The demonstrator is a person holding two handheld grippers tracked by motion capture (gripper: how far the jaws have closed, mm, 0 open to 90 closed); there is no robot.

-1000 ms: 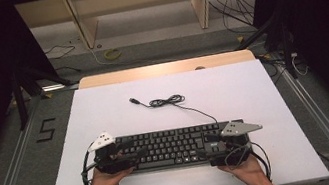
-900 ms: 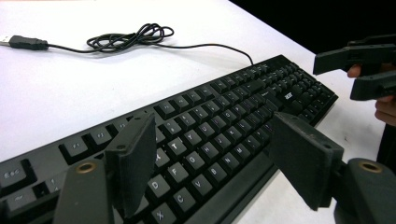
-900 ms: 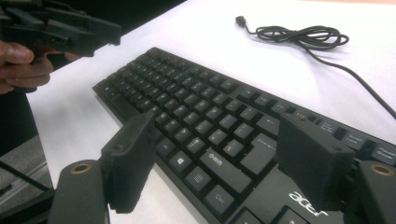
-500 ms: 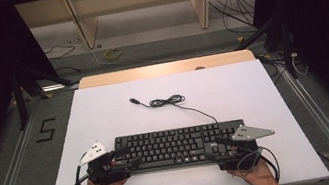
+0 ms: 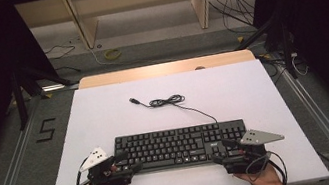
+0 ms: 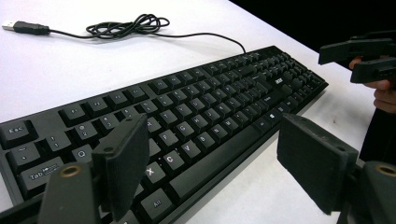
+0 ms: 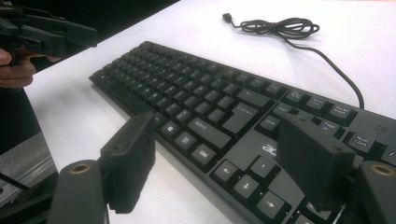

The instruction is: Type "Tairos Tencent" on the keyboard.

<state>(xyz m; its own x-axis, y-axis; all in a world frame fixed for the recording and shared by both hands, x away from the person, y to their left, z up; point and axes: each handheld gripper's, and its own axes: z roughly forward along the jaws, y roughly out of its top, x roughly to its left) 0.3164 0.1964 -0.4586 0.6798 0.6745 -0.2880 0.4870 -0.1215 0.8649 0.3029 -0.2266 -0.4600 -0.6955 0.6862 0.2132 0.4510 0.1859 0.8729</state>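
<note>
- Left tongs (image 5: 125, 164): at 7 o'clock on the counter (image 5: 105, 112), jaws spread wide at the keyboard's left end, gripping nothing.
- Black keyboard (image 5: 180, 145): flat on the white counter, toward 6 o'clock, between both tongs.
- USB cable (image 5: 166, 101): coiled near centre, plug at 11 o'clock.
- Right tongs (image 5: 221, 153): at 5 o'clock, released, jaws astride the keyboard's right front corner.

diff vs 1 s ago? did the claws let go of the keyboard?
Both claws pulled back toward the person. The left claw and right claw were over the ends of the keyboard; now both are open at its near corners, gripping nothing. Keyboard, cable and table look unmoved.
</note>
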